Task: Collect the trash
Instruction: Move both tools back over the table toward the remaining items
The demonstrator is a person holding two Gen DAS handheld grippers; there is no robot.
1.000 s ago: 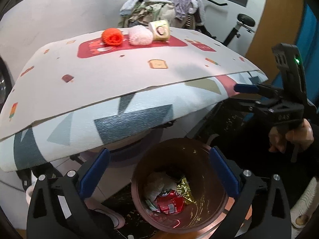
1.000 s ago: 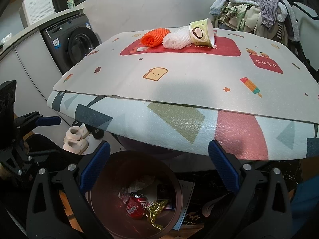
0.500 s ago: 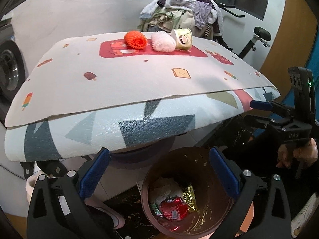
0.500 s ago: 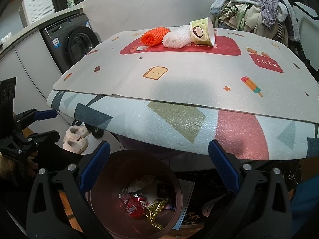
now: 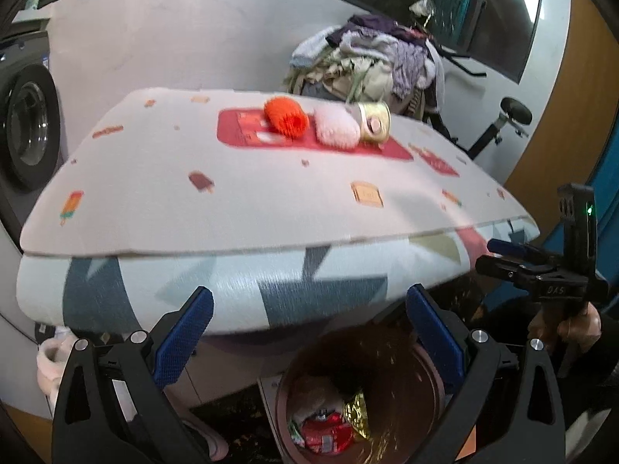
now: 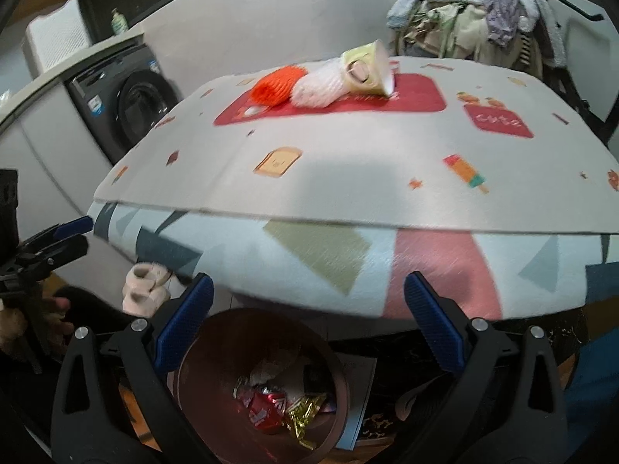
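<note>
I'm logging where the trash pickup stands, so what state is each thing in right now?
left gripper: open, empty, above the bin
right gripper: open, empty
trash bin: upright under the table edge, partly filled with wrappers
red can: crushed, in the bin
orange foam net: on the table, touching the white one
white foam net: on the table
paper cup: tipped on its side on the table

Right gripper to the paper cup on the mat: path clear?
Probably yes. The right gripper is open and empty, the mat between is bare, and the paper cup lies tipped beside the white foam net.
</note>
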